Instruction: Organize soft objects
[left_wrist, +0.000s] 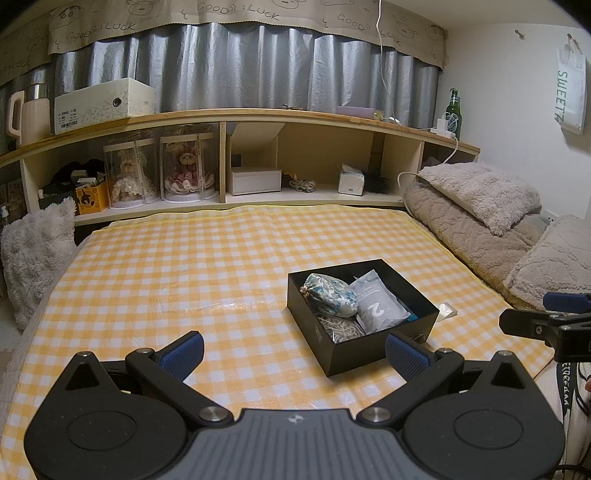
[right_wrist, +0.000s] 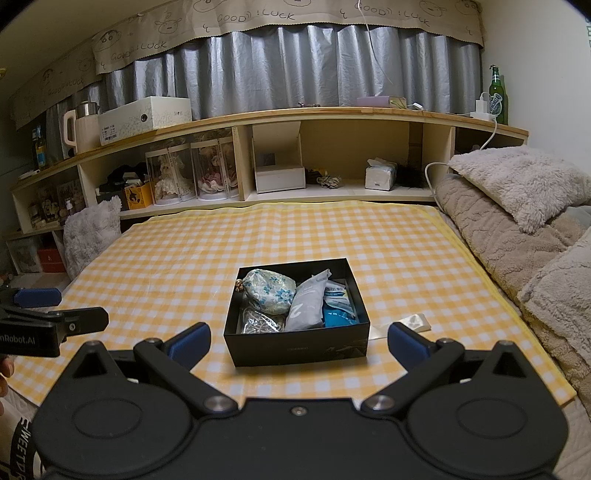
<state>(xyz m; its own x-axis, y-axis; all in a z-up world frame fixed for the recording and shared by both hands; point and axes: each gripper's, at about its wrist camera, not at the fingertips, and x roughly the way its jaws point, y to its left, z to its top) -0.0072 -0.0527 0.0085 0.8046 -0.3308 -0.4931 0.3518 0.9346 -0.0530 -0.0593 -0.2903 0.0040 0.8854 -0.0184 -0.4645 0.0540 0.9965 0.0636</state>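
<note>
**A:** Start with your left wrist view. How does your left gripper (left_wrist: 295, 350) stand?

**B:** Its jaws are spread wide and hold nothing. It hovers over the yellow checked cloth (left_wrist: 166, 266). The black box (left_wrist: 369, 350) sits on that cloth, just ahead and to the right, its near corner by your right blue fingertip (left_wrist: 406, 352).

**A:** And the soft things?

**B:** All inside the box. You see the floral pouch (left_wrist: 330, 294) at the back left, the grey packet (left_wrist: 378, 308) marked "2" leaning beside it, and a clear bag of pale string (left_wrist: 341, 328) under the pouch at the front. Your right gripper (left_wrist: 546, 314) shows at the right edge; from here you cannot tell how far it gapes.

**A:** Now your right wrist view.

**B:** Your right gripper (right_wrist: 299, 341) is also spread wide and empty, with the black box (right_wrist: 299, 345) sitting between its fingertips and slightly beyond them. The floral pouch (right_wrist: 269, 291), the grey packet (right_wrist: 308, 306) and blue-and-white sachets (right_wrist: 338, 306) lie side by side in it, the string bag (right_wrist: 258, 323) in the front left corner. A small clear wrapper (right_wrist: 415, 321) lies on the cloth just right of the box. Your left gripper (right_wrist: 48, 306) shows at the left edge.
</note>
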